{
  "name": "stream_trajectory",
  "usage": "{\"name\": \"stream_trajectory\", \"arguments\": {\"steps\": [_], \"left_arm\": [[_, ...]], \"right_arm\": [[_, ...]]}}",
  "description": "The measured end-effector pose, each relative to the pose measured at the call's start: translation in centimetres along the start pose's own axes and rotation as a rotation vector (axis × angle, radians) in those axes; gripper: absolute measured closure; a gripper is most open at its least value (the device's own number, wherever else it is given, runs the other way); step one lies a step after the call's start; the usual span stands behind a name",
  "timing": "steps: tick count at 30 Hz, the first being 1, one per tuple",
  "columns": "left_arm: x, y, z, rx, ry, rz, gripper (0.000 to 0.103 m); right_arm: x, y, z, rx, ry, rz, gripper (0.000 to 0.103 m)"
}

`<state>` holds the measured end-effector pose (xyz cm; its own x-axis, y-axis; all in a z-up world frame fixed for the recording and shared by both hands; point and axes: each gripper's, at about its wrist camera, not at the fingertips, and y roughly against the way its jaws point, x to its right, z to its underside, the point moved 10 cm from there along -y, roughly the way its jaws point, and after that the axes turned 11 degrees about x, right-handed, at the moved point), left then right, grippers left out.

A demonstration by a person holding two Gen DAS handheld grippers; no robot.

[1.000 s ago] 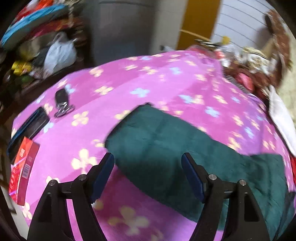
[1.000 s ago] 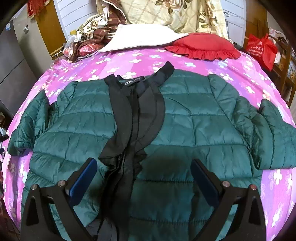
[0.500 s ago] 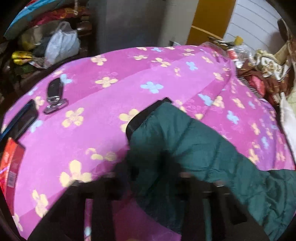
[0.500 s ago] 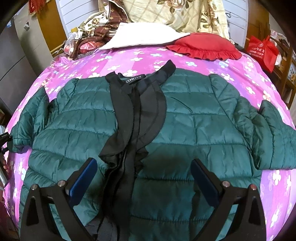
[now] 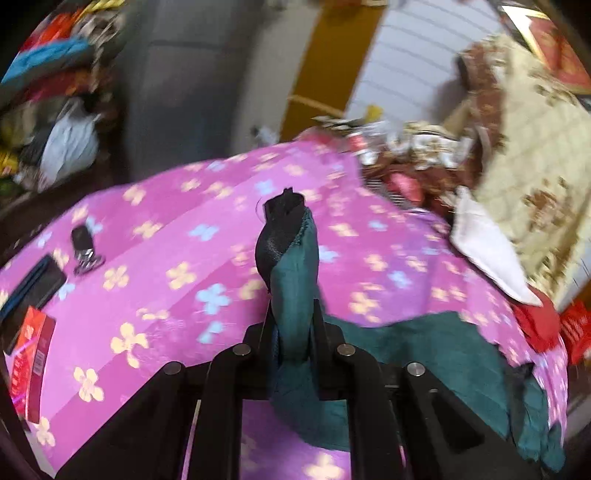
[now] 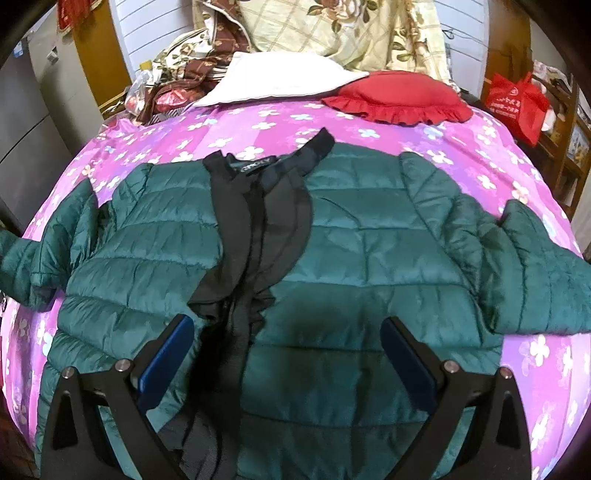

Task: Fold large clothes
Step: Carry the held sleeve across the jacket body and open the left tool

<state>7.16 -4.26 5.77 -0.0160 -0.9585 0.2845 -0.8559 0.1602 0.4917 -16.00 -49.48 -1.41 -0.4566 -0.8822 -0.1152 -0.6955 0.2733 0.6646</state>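
Observation:
A dark green quilted jacket (image 6: 369, 258) with black trim lies face up on a pink flowered bedspread (image 6: 258, 122), both sleeves spread out. In the left wrist view my left gripper (image 5: 293, 332) is shut on the end of the jacket's left sleeve (image 5: 295, 288) and holds it up off the bed, its black cuff (image 5: 280, 229) sticking up beyond the fingers. My right gripper (image 6: 284, 354) is open, hovering over the jacket's lower front with nothing between its blue pads. The lifted sleeve (image 6: 22, 258) shows at the left edge of the right wrist view.
A key fob (image 5: 83, 245), a dark wallet (image 5: 33, 288) and a red box (image 5: 31, 354) lie on the bed's left side. A white pillow (image 6: 280, 77), a red frilled cushion (image 6: 399, 98) and patterned bedding (image 6: 332, 33) are at the head. A red bag (image 6: 517, 103) stands far right.
My left gripper went from open above the sleeve end to shut on it, then rose with the sleeve. The right gripper stayed where it was.

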Motion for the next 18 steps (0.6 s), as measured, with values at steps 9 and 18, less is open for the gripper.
{"name": "stream_trajectory", "arguments": {"steps": [9, 18], "left_arm": [[14.4, 6.4, 2.2, -0.005, -0.195, 0.193, 0.103], [27.0, 7.7, 10.2, -0.127, -0.318, 0.331, 0.103]], "right_arm": [[2.7, 1.5, -0.4, 0.014, -0.008, 0.028, 0.001], [7.2, 3.9, -0.7, 0.051, -0.051, 0.057, 0.001]]}}
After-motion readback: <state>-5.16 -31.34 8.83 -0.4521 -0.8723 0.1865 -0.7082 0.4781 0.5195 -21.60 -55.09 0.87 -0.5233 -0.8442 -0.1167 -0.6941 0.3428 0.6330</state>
